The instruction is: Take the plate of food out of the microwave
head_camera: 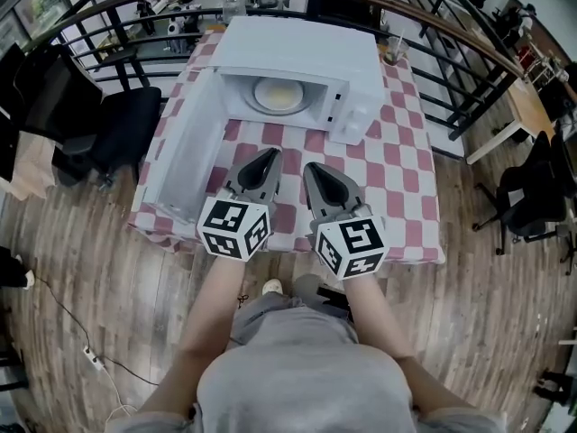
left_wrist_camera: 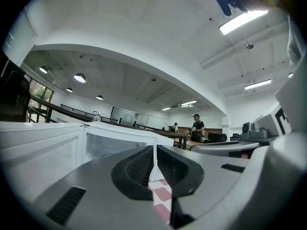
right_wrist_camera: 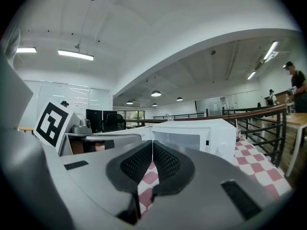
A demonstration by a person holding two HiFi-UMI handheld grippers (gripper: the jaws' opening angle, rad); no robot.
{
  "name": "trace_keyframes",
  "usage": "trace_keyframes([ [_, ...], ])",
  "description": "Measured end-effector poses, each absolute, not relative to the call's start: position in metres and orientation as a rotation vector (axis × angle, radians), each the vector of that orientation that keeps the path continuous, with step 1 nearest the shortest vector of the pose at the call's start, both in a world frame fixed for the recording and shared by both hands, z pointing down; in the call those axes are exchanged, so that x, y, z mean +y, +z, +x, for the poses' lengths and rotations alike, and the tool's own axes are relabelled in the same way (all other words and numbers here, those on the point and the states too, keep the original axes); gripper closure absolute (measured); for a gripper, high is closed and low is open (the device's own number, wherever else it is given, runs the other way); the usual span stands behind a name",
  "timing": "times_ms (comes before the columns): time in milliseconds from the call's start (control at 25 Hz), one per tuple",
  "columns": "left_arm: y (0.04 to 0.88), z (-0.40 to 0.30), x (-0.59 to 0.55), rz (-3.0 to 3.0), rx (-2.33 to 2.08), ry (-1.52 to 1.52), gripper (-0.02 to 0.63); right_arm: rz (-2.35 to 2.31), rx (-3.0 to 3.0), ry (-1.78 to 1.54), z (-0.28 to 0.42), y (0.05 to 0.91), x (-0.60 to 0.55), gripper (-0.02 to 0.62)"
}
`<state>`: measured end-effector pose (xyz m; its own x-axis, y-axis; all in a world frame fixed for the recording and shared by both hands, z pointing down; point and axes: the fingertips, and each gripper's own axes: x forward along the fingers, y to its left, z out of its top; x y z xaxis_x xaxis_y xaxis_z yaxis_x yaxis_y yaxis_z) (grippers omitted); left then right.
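A white microwave [head_camera: 302, 57] stands on the checked table with its door [head_camera: 185, 147] swung wide to the left. Inside its cavity lies a pale plate of food [head_camera: 277, 96]. My left gripper [head_camera: 268, 157] and right gripper [head_camera: 312, 170] hover side by side over the table's front half, short of the microwave, both shut and empty. In the left gripper view the shut left gripper [left_wrist_camera: 154, 153] points at the open door [left_wrist_camera: 43, 150]. In the right gripper view the shut right gripper [right_wrist_camera: 152, 150] points at the microwave [right_wrist_camera: 192, 138].
The table wears a red-and-white checked cloth [head_camera: 406, 165]. A cup [head_camera: 393, 54] stands at the back right corner and a bottle [head_camera: 233, 0] behind the microwave. A curved railing [head_camera: 451, 34] runs behind the table. Office chairs [head_camera: 117, 124] stand to both sides.
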<state>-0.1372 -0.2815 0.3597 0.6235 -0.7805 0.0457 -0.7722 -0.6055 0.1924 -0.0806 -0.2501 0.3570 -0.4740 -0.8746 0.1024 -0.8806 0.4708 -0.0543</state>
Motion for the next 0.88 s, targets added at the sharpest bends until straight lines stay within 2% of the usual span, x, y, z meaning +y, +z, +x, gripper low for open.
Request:
trace_keyframes([
  [320, 0.371, -0.137, -0.293, 2.628, -1.254, -0.07, 0.582, 1.597, -2.602, 0.18, -0.076, 0.368, -0.257, 0.569],
  [480, 0.38, -0.131, -0.305, 2.609, -1.24, -0.052, 0.499, 1.592, -2.603, 0.213, -0.07, 0.374, -0.271, 0.569],
  [520, 0.382, -0.13, -0.309, 2.6, -1.232, -0.051, 0.463, 1.589, -2.604, 0.22, -0.068, 0.375, -0.276, 0.569],
  [560, 0.384, -0.128, -0.313, 2.587, -1.219, -0.057, 0.385, 1.587, -2.606, 0.228, -0.067, 0.377, -0.28, 0.569],
  [600, 0.386, -0.127, -0.317, 2.57, -1.205, -0.072, 0.359, 1.583, -2.607, 0.235, -0.065, 0.378, -0.284, 0.569],
  [880, 0.405, -0.131, -0.348, 2.449, -1.197, -0.164, 0.362, 1.545, -2.607, 0.272, -0.056, 0.391, -0.313, 0.569],
])
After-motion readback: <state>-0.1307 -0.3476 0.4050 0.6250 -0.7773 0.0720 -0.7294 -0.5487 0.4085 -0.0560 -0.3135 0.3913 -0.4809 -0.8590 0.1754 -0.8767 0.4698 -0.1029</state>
